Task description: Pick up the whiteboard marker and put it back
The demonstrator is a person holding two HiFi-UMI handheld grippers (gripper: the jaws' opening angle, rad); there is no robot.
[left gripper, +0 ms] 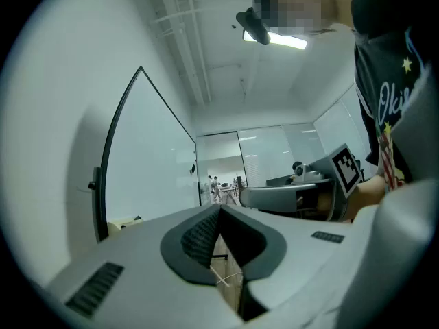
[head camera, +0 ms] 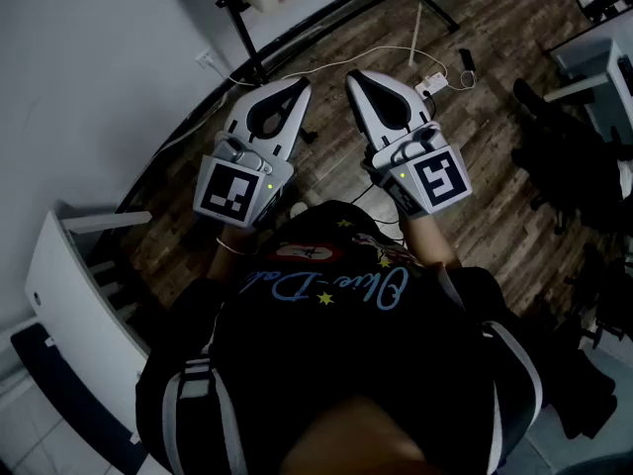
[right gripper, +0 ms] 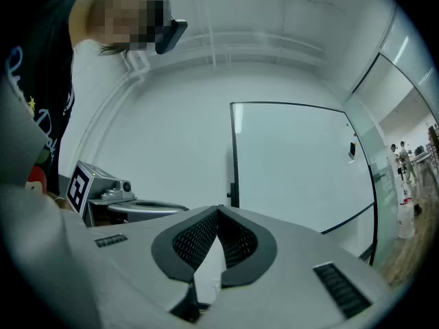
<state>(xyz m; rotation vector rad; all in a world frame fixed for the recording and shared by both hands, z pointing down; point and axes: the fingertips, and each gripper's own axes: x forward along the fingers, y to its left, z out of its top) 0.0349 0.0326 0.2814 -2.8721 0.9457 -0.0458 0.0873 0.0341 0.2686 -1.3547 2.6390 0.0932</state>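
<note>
Left gripper (head camera: 300, 87) and right gripper (head camera: 354, 79) sit side by side before the person's chest (head camera: 326, 295), left one at left. They are apart, both above the floor (head camera: 495, 226). Cable (head camera: 381, 53) lies on the floor just ahead of the tips. Plug block (head camera: 432, 84) lies on the floor just right of the right gripper. Stand base (head camera: 297, 36) is beyond the cable, along the wall (head camera: 99, 67). Shelf (head camera: 69, 275) is at left by the wall. Chair (head camera: 569, 156) is at far right. Whiteboard (right gripper: 295, 163) stands ahead of the grippers, before the wall.
</note>
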